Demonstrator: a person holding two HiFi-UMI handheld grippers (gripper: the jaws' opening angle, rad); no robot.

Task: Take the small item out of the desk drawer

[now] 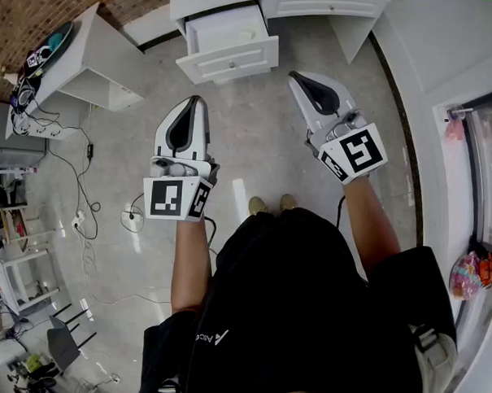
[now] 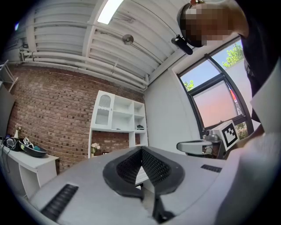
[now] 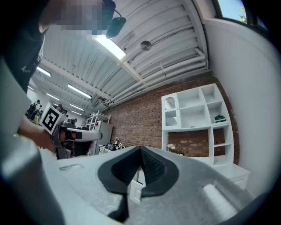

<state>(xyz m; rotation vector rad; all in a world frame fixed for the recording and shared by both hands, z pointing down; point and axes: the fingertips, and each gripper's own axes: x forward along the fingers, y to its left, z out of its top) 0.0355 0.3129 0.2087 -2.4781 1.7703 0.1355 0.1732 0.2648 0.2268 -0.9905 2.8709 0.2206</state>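
Note:
In the head view the white desk (image 1: pixel 319 3) stands at the top, and its drawer (image 1: pixel 231 62) is pulled out. The part of its inside that I see is white with no item showing. My left gripper (image 1: pixel 193 100) hangs over the floor below the drawer, fingers together and nothing held. My right gripper (image 1: pixel 296 75) is right of the drawer front, also shut. In the right gripper view (image 3: pixel 140 151) a small white piece (image 3: pixel 135 191) shows at the slit between the pads. Whether it is gripped or part of the desk behind is unclear. The left gripper view (image 2: pixel 141 151) shows closed pads.
A white side table (image 1: pixel 89 58) with headphones and cables stands at the left, with a power strip and cords (image 1: pixel 37 127) on the floor beneath. A window frame (image 1: pixel 475 161) runs along the right. A white shelf unit (image 2: pixel 116 116) stands against a brick wall. The person's shoes (image 1: pixel 270 205) are below the grippers.

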